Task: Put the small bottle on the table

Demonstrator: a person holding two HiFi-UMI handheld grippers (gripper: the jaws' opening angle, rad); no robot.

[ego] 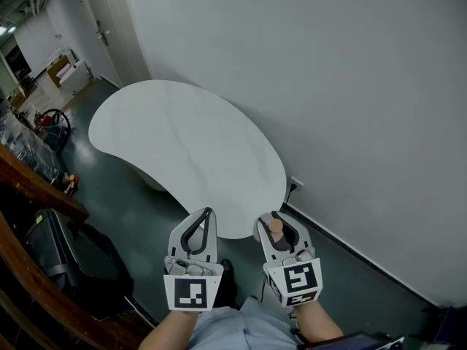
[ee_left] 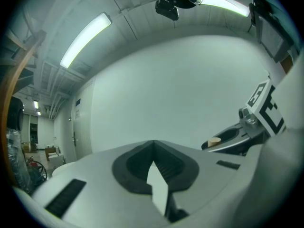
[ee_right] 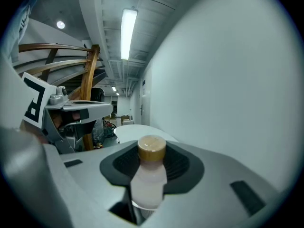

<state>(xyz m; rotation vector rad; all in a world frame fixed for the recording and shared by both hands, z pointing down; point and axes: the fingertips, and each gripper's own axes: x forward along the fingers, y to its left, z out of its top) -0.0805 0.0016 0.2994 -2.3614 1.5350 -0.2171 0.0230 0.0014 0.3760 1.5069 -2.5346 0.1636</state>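
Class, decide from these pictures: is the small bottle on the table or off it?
Off it. The right tool is shut on the bottle, whose cap shows between the jaws. The white table lies ahead.

Left gripper (ego: 207,211), right gripper (ego: 275,216): grey, black-white marker cubes (ego: 191,293).

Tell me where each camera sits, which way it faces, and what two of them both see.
Head view: on the person's head, looking steeply down at the table; left gripper, right gripper, forearms show.
Left gripper view: on that gripper, facing the wall along its shut, empty jaws.
Right gripper view: on that gripper, facing the table along jaws clamping the small bottle.
Shared: head and left gripper views both show the bottle's cap.
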